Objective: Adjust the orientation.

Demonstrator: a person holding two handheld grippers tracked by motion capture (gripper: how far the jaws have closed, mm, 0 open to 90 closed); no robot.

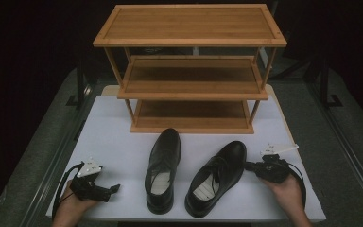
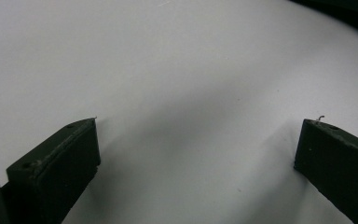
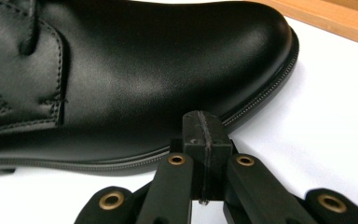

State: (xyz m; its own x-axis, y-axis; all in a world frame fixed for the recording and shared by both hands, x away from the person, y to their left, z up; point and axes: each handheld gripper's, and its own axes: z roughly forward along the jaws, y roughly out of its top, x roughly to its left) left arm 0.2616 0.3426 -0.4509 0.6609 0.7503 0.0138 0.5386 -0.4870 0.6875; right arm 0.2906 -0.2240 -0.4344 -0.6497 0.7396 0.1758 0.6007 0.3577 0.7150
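Right gripper [image 3: 204,140] fingers pressed together, perhaps touching right shoe [image 3: 135,74], left gripper [image 2: 196,154] fingers spread, empty

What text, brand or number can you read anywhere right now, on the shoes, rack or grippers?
None is readable.
Left shoe: pale insole, any print on it too small and blurred to read.
Right shoe: the same; no mark on the leather in the right gripper view.
Wooden rack: bare wood, no label.
Left gripper and right gripper: no lettering.

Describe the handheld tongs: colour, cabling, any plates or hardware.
Both tongs are black. The left tongs and right tongs each carry a pale grey three-cornered plate on top and trail a looping black cable. The right gripper view shows brass-coloured rivets on the linkage. No sleeves in view.
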